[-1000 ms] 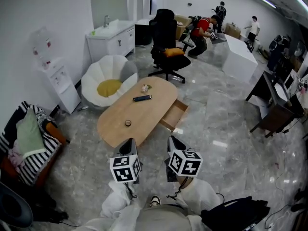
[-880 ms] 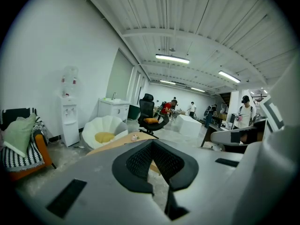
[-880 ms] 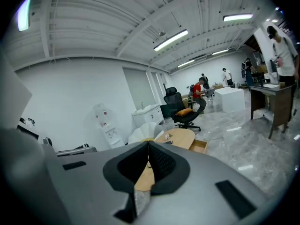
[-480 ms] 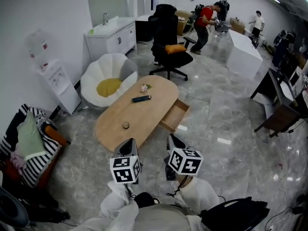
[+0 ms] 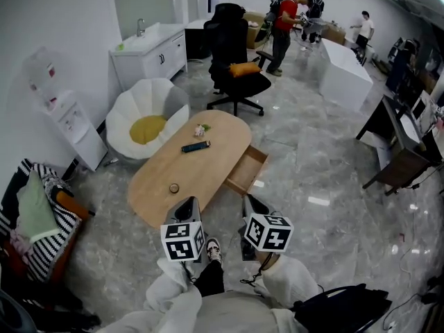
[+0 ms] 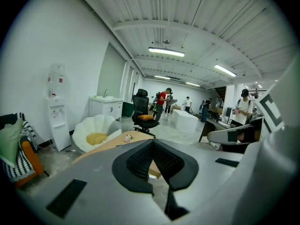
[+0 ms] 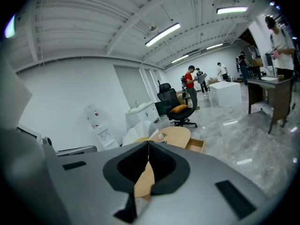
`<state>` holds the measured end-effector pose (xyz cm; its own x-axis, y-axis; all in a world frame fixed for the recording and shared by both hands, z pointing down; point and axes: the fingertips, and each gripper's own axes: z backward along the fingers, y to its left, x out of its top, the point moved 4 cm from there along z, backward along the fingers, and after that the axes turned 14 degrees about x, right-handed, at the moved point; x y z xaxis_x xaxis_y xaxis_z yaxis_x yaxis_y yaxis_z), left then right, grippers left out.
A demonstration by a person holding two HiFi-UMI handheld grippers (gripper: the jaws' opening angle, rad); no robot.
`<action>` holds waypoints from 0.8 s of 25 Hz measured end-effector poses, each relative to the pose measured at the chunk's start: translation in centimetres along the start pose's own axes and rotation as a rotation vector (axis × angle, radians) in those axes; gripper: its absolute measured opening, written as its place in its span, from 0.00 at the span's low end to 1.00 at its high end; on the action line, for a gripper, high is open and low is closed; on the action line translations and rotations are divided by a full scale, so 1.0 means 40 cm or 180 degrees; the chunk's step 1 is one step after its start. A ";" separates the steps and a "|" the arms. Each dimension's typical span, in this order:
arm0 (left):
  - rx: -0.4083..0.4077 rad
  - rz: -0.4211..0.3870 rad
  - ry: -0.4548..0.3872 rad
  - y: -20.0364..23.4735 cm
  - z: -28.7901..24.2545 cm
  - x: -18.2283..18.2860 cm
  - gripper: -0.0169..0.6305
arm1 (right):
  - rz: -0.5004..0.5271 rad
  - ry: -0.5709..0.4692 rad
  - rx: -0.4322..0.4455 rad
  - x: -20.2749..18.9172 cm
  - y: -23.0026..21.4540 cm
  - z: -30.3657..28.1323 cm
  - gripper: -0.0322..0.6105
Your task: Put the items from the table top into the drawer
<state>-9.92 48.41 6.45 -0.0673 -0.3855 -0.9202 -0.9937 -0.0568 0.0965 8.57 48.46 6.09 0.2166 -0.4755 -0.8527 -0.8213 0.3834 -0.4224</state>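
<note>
The remote (image 5: 195,146) is lying around twelve o'clock, well beyond the left gripper (image 5: 187,203) and right gripper (image 5: 248,201), both tilting down, jaws pressed together.

Tabletop (image 5: 222,143) at mid-frame, drawer (image 5: 245,174) open at its right edge.
On the tabletop a remote (image 5: 195,146) lies at the centre, a small item (image 5: 201,129) just above it, and a round piece (image 5: 174,188) toward the lower left. An armchair (image 5: 142,113) stands at its upper left and an office chair (image 5: 236,61) above. The left claw (image 5: 186,204) and right claw (image 5: 248,201) sit side by side below.
</note>
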 end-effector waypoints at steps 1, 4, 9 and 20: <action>-0.0013 0.0002 -0.0013 -0.003 -0.022 0.009 0.02 | 0.0020 -0.0002 -0.0009 0.011 -0.009 -0.014 0.15; -0.0057 0.0000 -0.0052 -0.009 -0.088 0.043 0.02 | 0.0058 -0.0016 -0.0030 0.049 -0.035 -0.061 0.15; -0.0083 -0.0001 -0.0098 -0.005 -0.191 0.115 0.02 | 0.0089 -0.0070 -0.0028 0.131 -0.060 -0.146 0.15; -0.0178 0.0037 -0.0076 0.015 -0.423 0.218 0.02 | 0.0061 -0.0086 -0.0122 0.255 -0.138 -0.327 0.15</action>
<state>-9.61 29.45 4.91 -0.0816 -0.3645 -0.9276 -0.9863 -0.1041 0.1276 8.41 31.14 3.74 0.2143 -0.4465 -0.8687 -0.8450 0.3614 -0.3942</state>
